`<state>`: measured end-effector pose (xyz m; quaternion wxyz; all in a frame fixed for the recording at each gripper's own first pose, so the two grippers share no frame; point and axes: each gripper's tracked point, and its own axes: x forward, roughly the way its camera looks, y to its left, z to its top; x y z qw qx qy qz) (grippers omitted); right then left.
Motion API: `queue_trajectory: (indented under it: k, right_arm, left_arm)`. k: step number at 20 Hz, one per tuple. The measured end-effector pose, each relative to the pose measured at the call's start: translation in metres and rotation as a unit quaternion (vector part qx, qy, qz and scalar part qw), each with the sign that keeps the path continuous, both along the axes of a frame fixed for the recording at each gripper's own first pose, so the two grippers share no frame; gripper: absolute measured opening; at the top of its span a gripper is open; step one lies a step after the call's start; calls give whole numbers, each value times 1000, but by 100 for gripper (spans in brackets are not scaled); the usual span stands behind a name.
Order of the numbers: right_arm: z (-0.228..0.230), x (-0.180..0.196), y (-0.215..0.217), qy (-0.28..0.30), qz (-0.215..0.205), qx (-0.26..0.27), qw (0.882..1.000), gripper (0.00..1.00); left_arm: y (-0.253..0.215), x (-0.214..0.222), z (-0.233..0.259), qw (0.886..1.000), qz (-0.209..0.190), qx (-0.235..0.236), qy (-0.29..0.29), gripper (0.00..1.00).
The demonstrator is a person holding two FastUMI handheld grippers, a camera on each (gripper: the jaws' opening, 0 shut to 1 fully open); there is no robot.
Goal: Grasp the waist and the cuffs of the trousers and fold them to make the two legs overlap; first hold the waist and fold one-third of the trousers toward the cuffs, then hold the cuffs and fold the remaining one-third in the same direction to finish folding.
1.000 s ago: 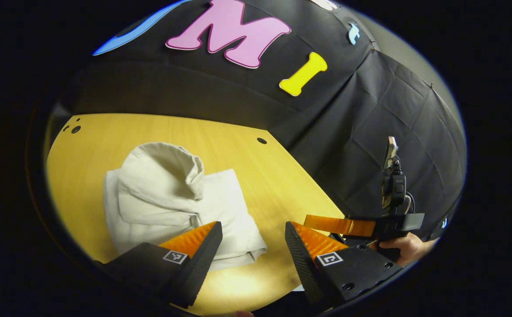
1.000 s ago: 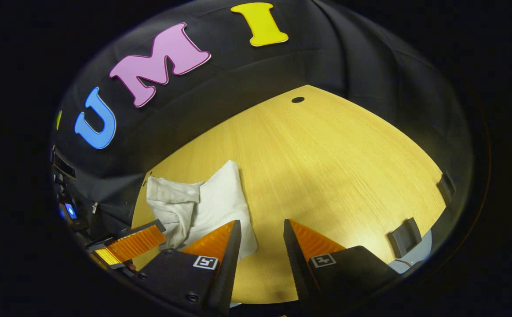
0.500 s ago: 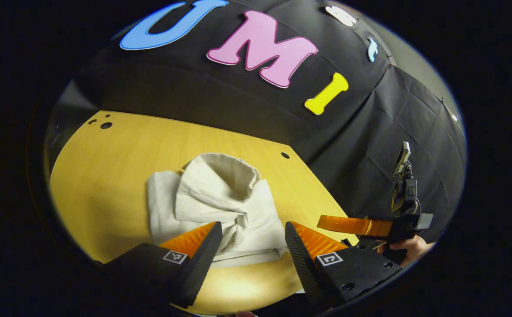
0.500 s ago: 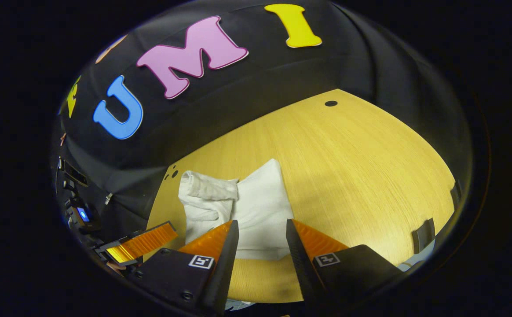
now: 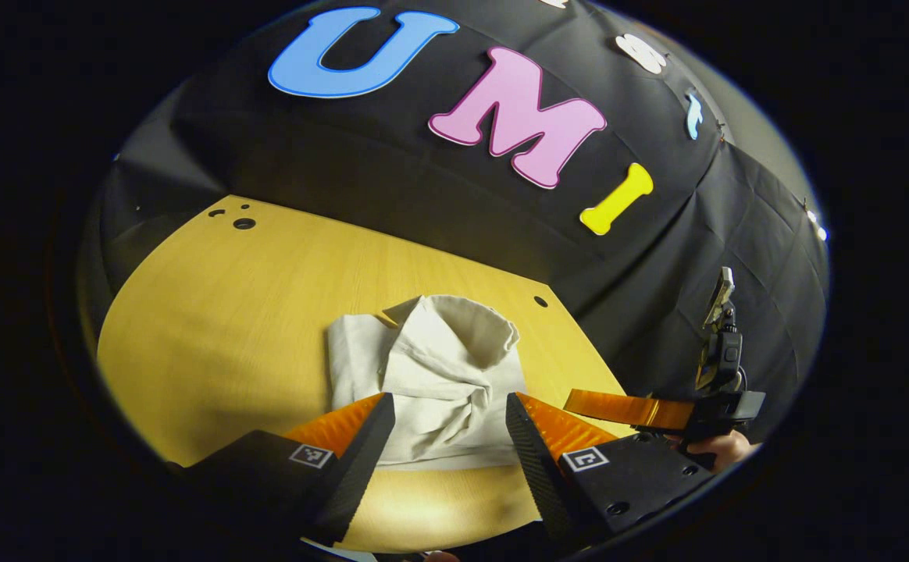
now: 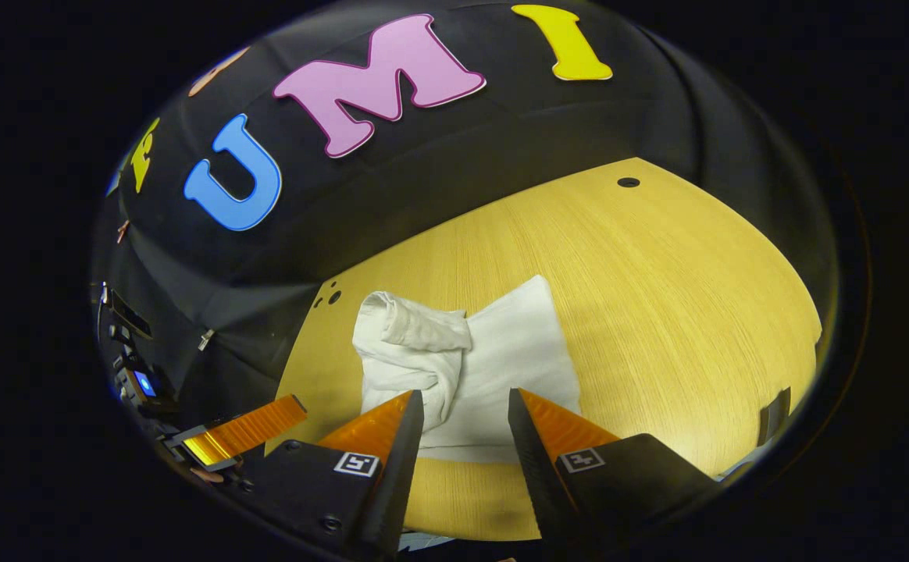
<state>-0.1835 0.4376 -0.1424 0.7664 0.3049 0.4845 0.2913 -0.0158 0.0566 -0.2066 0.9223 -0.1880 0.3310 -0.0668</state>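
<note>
The table (image 5: 212,297), light wood w/ a few small holes near its far edge, carries the trousers (image 5: 431,382) toward its near edge. The trousers, pale cloth, are seen as a compact folded bundle; a rumpled flap w/ an open end is lying on top of a flatter layer, so the folds are judged done or nearly so, though not tidy. In the right gripper view the same trousers (image 6: 470,367) are seen w/ the bunched part on the left side and a smooth panel on the right.

The left gripper (image 5: 449,441) is held above the near edge of the bundle, jaws spread, nothing between them; prob. positioned there for release or for a smoothing touch. The right gripper (image 6: 464,445) is held likewise, jaws spread w/ a narrower gap, nothing pinched, cloth visible beyond the gap. Each gripper is also glimpsed at the edge of the other's view, so both are kept close together at the near side.
</note>
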Motion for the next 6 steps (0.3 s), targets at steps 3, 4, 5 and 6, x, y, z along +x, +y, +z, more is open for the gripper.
queue_trajectory:
  k: [3,4,5,6]
  right_arm:
    - [-5,-5,2,-4,19,-14,1000,69]
    - [-8,-8,2,-6,26,-19,999,69]
    - [-9,-10,4,-5,32,-23,999,69]
    - [-10,-12,5,-4,37,-24,999,69]
  left_arm:
    - [6,-5,5,1000,13,-3,-5,91]
    - [9,-9,6,1000,15,-2,-6,91]
    - [10,-12,3,1000,18,0,-4,91]
    - [12,-15,1,1000,20,3,-1,91]
